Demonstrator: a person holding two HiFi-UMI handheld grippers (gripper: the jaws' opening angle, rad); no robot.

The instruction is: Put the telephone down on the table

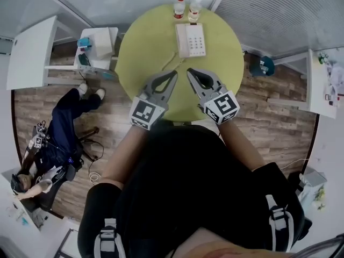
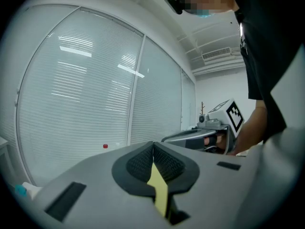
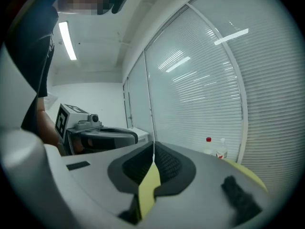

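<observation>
The cream telephone [image 1: 191,39] lies flat on the far part of the round yellow-green table [image 1: 145,47], handset on its left side, cord trailing toward me. My left gripper [image 1: 173,74] and right gripper [image 1: 189,71] hover side by side over the table's near half, short of the telephone, tips angled toward each other. Both are shut with nothing held. In the left gripper view the jaws [image 2: 153,145] meet at the tip, and the right gripper [image 2: 209,137] shows beyond them. In the right gripper view the jaws [image 3: 153,145] are pressed together too, with the left gripper [image 3: 95,135] alongside.
Two bottles, one red-capped [image 1: 179,7] and one clear [image 1: 194,8], stand at the table's far edge behind the telephone, with window blinds beyond. A person [image 1: 54,149] sits at the left. White desks [image 1: 32,52] [image 1: 322,79] flank the table on the wood floor.
</observation>
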